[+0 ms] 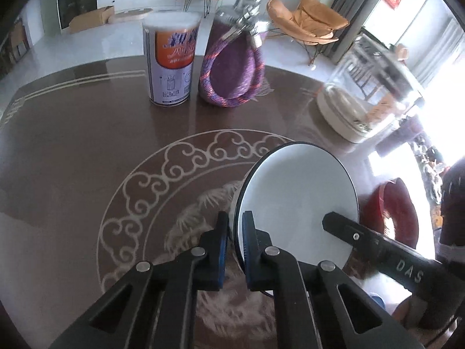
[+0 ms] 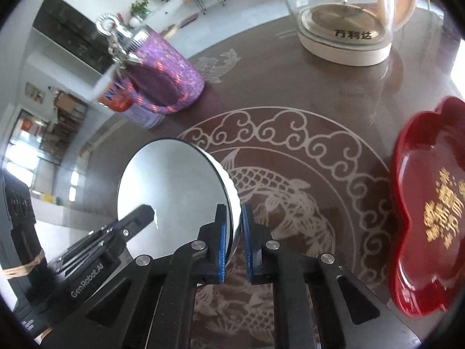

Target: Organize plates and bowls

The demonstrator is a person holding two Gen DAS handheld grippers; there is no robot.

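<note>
At table centre, left gripper [image 1: 234, 218] and right gripper [image 2: 234, 212] clamp opposite rims of white round dish [image 1: 299, 192]; grasp step complete, next demands a synchronized lift.

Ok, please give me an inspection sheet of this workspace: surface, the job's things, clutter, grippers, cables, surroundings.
Surface: glossy brown table with pale cloud and fish inlay.
Job's things: white bowl, dark-rimmed, clamped on opposite rim edges; red flower-shaped tray with gold characters beside it.
Clutter: printed canister; purple woven holder with metal utensils; glass kettle on cream base.
Grippers: left gripper and right gripper both shut on the bowl rim.
Cables: nothing seen.
Surroundings: living room with orange chair, potted plants, white cabinet, bright window.
</note>
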